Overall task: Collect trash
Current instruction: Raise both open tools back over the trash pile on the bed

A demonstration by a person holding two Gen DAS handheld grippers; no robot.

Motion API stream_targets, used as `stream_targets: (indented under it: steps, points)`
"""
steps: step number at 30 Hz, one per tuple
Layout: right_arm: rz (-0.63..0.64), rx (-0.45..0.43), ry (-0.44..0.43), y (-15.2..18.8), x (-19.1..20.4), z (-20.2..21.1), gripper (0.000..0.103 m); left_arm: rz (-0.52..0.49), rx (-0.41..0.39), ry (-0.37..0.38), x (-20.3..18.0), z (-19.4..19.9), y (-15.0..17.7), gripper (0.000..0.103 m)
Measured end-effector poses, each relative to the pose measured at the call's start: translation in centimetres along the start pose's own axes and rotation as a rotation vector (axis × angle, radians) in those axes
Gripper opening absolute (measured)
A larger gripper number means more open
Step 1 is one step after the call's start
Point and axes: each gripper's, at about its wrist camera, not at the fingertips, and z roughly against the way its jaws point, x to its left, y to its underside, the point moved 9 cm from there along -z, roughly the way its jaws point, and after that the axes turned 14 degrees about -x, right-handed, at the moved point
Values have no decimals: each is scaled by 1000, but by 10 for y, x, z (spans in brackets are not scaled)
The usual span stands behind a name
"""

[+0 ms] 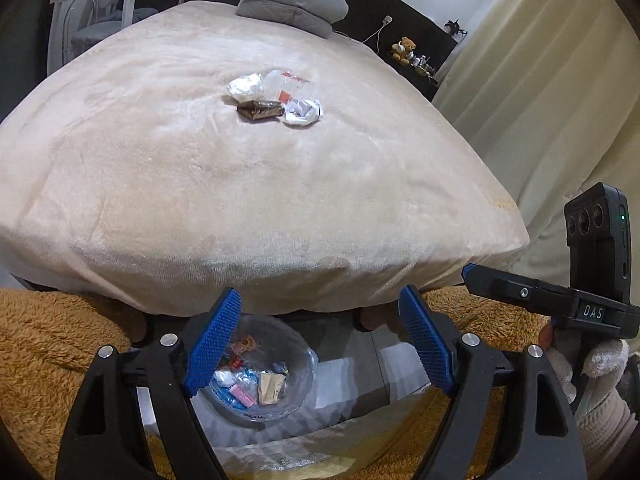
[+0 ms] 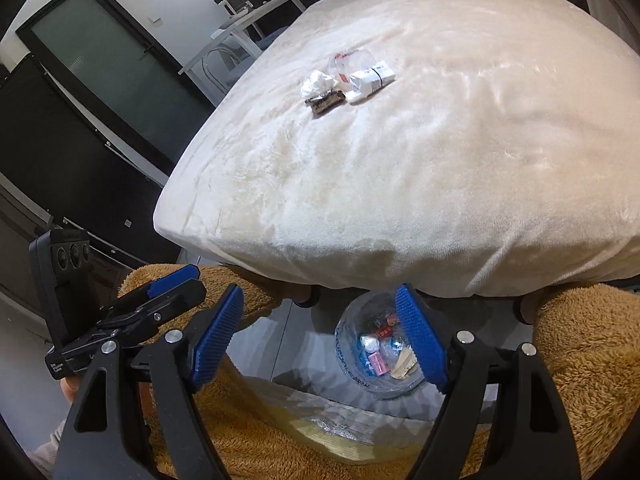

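A small pile of trash lies mid-bed on the cream blanket: a crumpled white wrapper [image 1: 245, 86], a clear plastic bag [image 1: 282, 82], a brown wrapper [image 1: 260, 110] and crumpled white paper [image 1: 304, 112]. The same pile shows in the right wrist view, with the brown wrapper [image 2: 326, 103] and a white packet [image 2: 370, 79]. A clear bin [image 1: 294, 360] on the floor below the bed's foot holds several wrappers; it also shows in the right wrist view [image 2: 348, 344]. My left gripper [image 1: 320, 340] is open and empty above the bin. My right gripper [image 2: 320, 340] is open and empty beside it.
The bed [image 1: 240, 200] fills the view ahead, with a grey pillow [image 1: 292, 2] at its head. Brown fleece-clad legs [image 1: 48, 344] flank the bin. A white desk and chair [image 1: 112, 0] stand back left, curtains [image 1: 540, 60] at right, a dark glass door [image 2: 100, 68] at left.
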Motion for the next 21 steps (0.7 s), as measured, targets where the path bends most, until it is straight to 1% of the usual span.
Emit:
stream_targets:
  steps: [8, 13, 18, 21]
  points:
    - [58, -45, 20, -37, -7, -8, 78, 11, -30, -25, 9, -9, -27, 80]
    - [64, -41, 24, -57, -19, -28, 78, 40, -25, -36, 22, -26, -42, 80]
    - [104, -46, 37, -78, -28, -49, 78, 48, -23, -53, 34, -45, -61, 80]
    - [126, -42, 38, -92, -33, -63, 79, 57, -32, -76, 44, -57, -74, 80]
